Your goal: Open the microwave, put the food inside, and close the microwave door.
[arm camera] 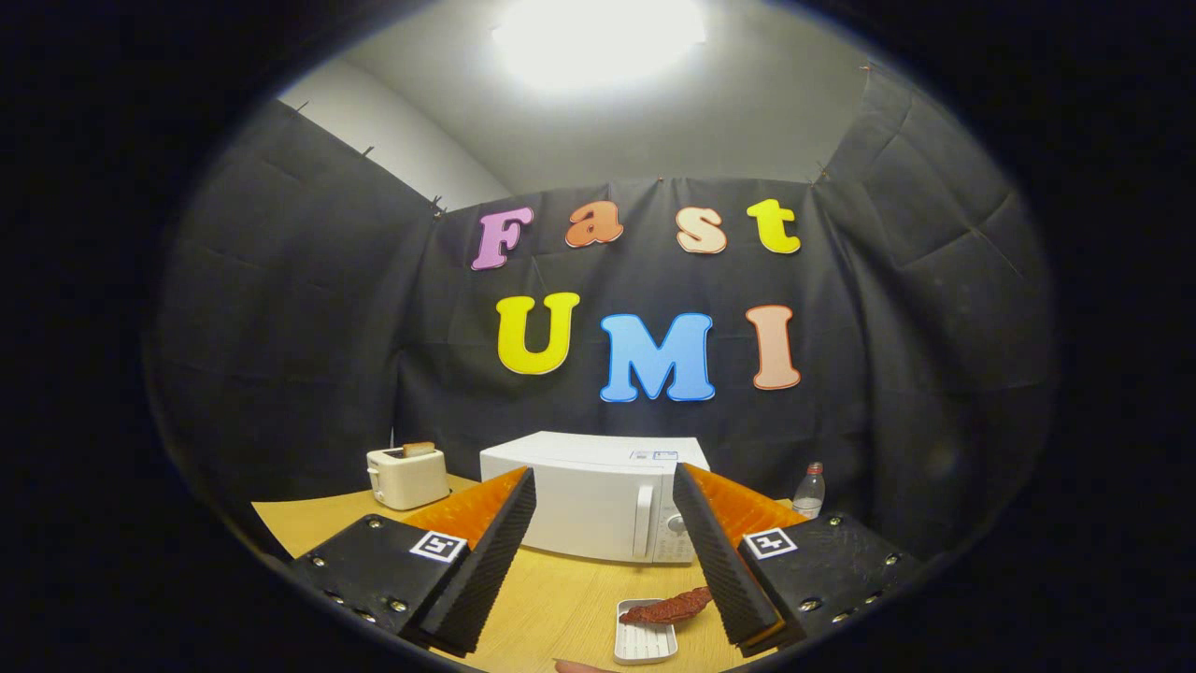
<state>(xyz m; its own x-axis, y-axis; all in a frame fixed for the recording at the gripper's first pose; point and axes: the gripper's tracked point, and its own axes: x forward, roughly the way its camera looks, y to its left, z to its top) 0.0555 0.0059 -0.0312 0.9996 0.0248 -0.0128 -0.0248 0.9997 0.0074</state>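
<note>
A: Jaws? 
B: The gripper was spread wide, nothing between the fingers, held back from the microwave and aimed at its front (my read: lined up to go for the door first).

A: Door state?
B: Closed. The handle ran vertically on the microwave's front, just left of its control panel, so the door probably swings out toward the gripper side.

A: Food?
B: A reddish-brown piece of food lay across a small white tray on the table, in front of the microwave, a bit right of its handle. Likely parked there for easy pickup once the door's open, but it could sit in the door's swing path.

A: Clutter?
B: A toaster with bread in it stood left of the microwave; a bottle stood to its right. Both stood clear of the door.
</note>
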